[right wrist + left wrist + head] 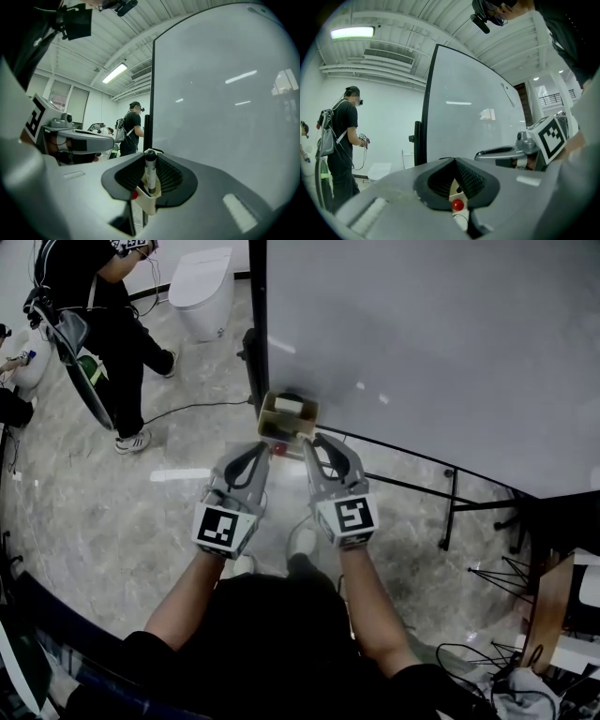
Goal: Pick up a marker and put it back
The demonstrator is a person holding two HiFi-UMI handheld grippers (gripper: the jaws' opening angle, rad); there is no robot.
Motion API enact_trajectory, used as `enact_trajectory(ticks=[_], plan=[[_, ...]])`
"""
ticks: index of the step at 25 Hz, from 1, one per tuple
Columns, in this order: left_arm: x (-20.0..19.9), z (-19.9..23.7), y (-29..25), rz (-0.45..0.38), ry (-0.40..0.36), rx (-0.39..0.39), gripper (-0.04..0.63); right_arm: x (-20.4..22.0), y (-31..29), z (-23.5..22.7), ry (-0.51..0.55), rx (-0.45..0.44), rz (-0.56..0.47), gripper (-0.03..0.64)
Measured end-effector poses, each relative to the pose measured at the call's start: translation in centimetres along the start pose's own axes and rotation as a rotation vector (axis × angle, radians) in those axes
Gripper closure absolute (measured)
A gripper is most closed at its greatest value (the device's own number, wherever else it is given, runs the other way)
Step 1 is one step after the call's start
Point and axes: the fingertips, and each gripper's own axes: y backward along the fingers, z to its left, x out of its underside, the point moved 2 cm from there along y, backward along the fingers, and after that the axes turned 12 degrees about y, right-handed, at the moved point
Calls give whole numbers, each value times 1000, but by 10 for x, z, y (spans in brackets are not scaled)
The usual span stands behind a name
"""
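Large white board, black-framed, stands upright on black metal legs. Pale glossy marbled floor lies beneath. Person in black clothes stands at far left, wearing a backpack. White ceramic toilet sits nearby. Thin black cable lies across the floor. Long fluorescent ceiling lamp is lit.

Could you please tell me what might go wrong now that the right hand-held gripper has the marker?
The black marker stands upright, pinched by the right hand-held gripper on its barrel; it could tilt or slip. The beige holder is narrow and a red object sits at its edge, so reinsertion might snag. The left hand-held gripper sits close alongside and could bump.
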Motion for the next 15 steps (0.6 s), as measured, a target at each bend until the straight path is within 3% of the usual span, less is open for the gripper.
enact_trajectory(ticks=[15], plan=[[-17,-19,28,-37,-30,89,592,-43,43,10,18,92,-73,535]])
